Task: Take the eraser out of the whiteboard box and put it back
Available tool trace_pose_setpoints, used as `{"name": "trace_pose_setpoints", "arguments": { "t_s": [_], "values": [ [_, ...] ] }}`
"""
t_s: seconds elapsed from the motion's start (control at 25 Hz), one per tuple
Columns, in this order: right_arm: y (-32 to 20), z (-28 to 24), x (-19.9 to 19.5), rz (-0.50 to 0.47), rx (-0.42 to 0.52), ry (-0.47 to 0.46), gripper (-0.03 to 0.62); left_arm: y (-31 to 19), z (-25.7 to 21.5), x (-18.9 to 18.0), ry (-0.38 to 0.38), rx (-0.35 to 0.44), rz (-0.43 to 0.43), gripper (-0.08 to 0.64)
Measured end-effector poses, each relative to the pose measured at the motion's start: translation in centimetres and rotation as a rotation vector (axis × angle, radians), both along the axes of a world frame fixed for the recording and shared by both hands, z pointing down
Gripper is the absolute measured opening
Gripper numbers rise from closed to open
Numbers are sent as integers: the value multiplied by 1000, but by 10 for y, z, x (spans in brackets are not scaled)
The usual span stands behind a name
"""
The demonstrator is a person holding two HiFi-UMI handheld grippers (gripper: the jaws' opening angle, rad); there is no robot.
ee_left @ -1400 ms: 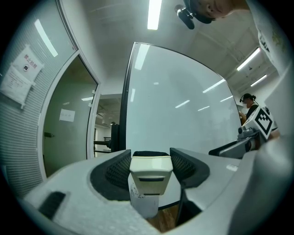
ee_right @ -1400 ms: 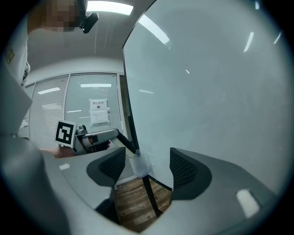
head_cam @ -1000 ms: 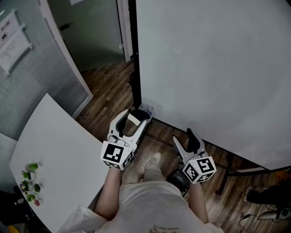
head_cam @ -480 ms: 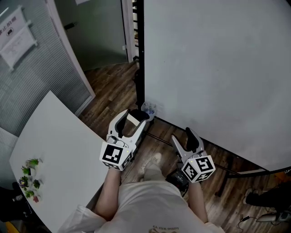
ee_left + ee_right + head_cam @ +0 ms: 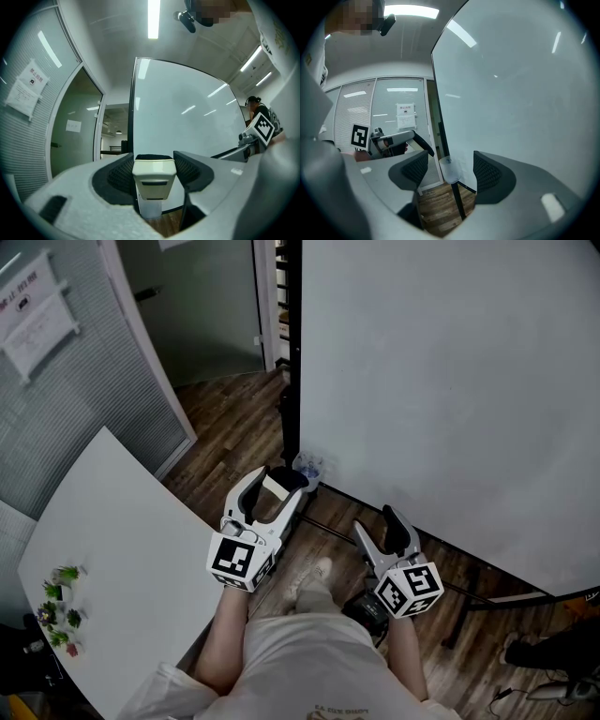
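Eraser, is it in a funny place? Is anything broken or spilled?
Only the eraser is out of place: the left gripper holds it in the air, away from the clear box at the whiteboard's bottom corner. Nothing looks broken or spilled.

office; whiteboard, blinded glass partition, white table

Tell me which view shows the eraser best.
The left gripper view: the eraser fills the centre, clamped between the left tongs. The head view shows the eraser small, from above. The right gripper view does not show it.
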State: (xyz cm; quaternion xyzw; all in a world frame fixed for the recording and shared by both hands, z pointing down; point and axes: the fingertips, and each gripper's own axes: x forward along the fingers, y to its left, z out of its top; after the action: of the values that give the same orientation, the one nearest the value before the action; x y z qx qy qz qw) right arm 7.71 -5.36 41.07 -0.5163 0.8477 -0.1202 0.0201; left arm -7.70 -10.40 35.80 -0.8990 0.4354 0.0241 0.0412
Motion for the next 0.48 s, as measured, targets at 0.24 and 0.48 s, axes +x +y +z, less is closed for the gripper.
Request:
{"name": "trace_pose_setpoints", "arguments": {
  "t_s": [0.24, 0.48],
  "values": [
    [-3, 6, 5, 13, -15, -19, 302, -6, 5, 5, -13, -11, 9, 265],
    [-7, 10, 9, 13, -21, -39, 301, -12, 9, 10, -15, -21, 12, 265]
  ]
}}
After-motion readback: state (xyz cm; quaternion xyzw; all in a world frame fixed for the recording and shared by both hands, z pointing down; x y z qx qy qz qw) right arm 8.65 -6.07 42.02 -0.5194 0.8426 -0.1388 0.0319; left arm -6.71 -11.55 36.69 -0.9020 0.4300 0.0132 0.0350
